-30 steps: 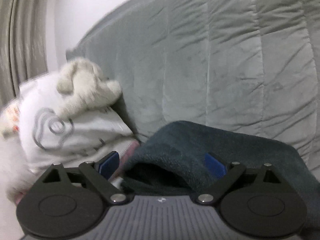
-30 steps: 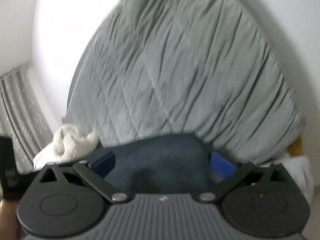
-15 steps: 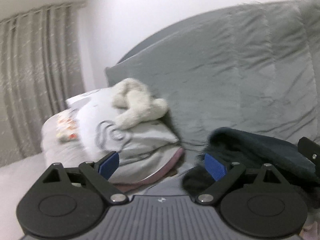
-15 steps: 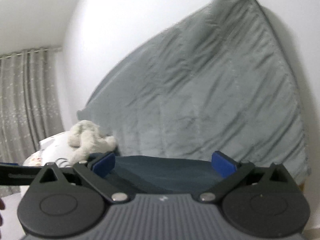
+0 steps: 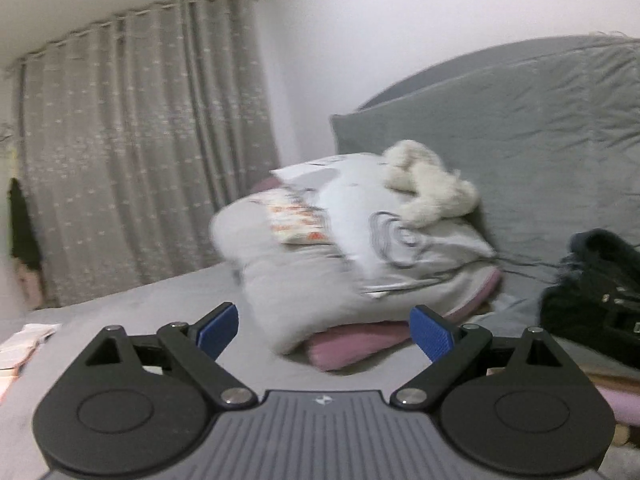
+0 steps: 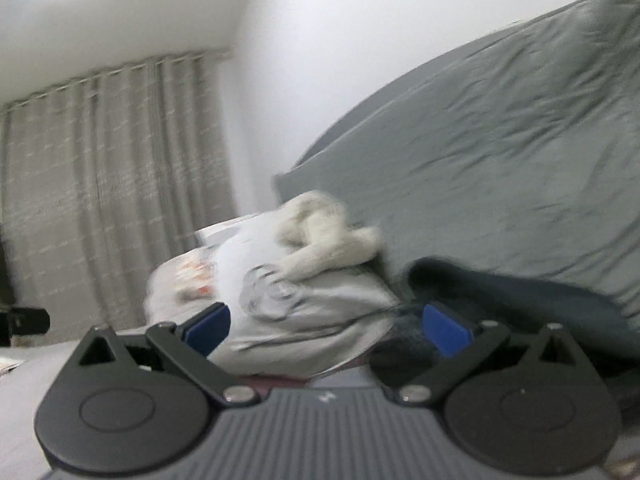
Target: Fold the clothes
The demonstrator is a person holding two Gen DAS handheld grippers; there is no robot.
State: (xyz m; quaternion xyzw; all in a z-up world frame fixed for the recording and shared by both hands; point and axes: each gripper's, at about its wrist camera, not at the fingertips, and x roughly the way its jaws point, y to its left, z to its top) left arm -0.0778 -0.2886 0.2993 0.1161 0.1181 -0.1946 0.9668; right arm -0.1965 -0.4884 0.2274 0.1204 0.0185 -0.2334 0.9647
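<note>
Dark fleece garment (image 5: 596,292) lies bunched on the bed (image 5: 132,320) against the grey quilt (image 5: 520,140), right of our pillows (image 5: 360,256). Our left gripper (image 5: 324,330) and right gripper (image 6: 326,326) hold fingers spread, gripping nothing.

Curtain (image 5: 132,160): grey-beige, rows of small pale flecks. Wall (image 5: 400,20): white. Quilted cover (image 5: 540,128) against wall: plain mid grey. Bed sheet (image 5: 132,308): light grey. Pillow (image 5: 360,248): pale grey-white, dark grey swirl line print; an orange-and-white patterned patch on its left side. Plush item (image 5: 432,188) on top: cream. Cushion (image 5: 352,344) beneath pillow: dusty pink. Garment (image 6: 520,304): dark navy-black. Gripper pads (image 5: 432,332): blue; gripper arms black, body ribbed grey.
</note>
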